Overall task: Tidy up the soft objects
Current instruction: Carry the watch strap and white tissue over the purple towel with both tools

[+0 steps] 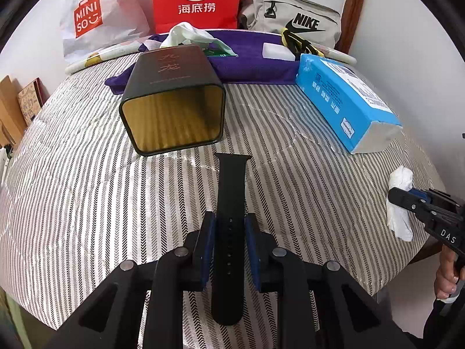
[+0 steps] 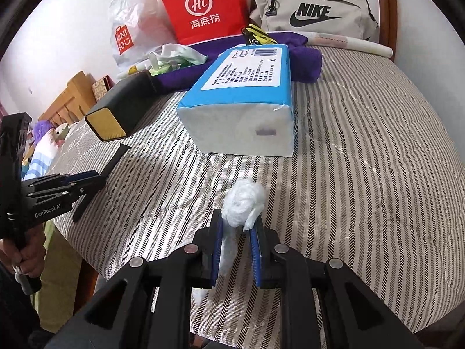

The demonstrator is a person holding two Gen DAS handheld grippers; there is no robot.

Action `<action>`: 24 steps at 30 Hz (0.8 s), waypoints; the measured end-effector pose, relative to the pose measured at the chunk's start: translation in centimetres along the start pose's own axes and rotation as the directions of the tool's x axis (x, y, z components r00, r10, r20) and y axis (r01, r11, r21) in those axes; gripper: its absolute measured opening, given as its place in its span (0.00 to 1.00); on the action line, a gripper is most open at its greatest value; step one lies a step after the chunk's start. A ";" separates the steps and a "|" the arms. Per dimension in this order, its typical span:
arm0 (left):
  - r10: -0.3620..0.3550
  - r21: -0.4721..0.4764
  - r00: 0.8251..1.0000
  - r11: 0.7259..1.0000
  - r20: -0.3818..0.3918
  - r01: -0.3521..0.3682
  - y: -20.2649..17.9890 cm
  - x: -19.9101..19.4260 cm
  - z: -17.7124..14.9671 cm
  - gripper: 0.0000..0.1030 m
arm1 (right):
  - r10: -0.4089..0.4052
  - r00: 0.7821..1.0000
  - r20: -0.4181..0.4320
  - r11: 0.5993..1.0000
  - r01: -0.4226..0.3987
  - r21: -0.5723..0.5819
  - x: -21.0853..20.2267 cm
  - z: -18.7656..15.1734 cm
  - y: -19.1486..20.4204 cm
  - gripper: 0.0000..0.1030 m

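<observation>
My left gripper is closed on a black watch strap, its blue pads pressed to the strap's two edges; the strap runs lengthwise between the fingers, its far end pointing toward the open mouth of a black tin with a gold interior. The tin lies on its side on the striped bedcover, mouth toward me. My right gripper is closed on a crumpled white tissue wad, which bulges out past the fingertips. Just beyond the wad lies a blue tissue pack, to the right of the tin. Farther back, a purple cloth stretches behind the tin and pack, with a pale green-white cloth bunched on its left part. Against the far wall stand a white Miniso bag, a red paper bag and a beige Nike pouch.
</observation>
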State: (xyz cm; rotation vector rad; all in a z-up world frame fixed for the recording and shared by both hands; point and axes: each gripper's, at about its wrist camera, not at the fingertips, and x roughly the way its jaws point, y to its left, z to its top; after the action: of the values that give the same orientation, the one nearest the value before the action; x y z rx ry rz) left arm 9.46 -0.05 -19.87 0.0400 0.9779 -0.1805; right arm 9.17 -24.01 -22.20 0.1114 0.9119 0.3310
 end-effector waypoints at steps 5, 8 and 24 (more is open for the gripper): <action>-0.009 0.020 1.000 1.000 0.017 0.009 0.1 0.0 -0.1 0.19 | 0.002 1.000 0.002 1.000 -0.002 0.000 0.3 0.2 0.2 0.18; -0.030 0.007 0.999 1.000 0.016 0.030 0.5 -0.2 -0.1 0.19 | 0.013 1.000 -0.010 1.000 -0.013 0.021 0.3 0.4 -0.1 0.18; -0.087 -0.013 0.993 0.996 0.080 0.088 0.8 -4.8 0.8 0.19 | -0.009 0.999 0.045 1.000 0.010 -0.023 -3.0 1.8 1.1 0.17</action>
State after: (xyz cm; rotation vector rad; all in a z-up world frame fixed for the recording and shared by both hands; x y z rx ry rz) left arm 7.67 1.25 -15.49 -0.0252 0.9025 -0.2528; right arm 8.62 -23.87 -18.59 0.0925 0.8640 0.3289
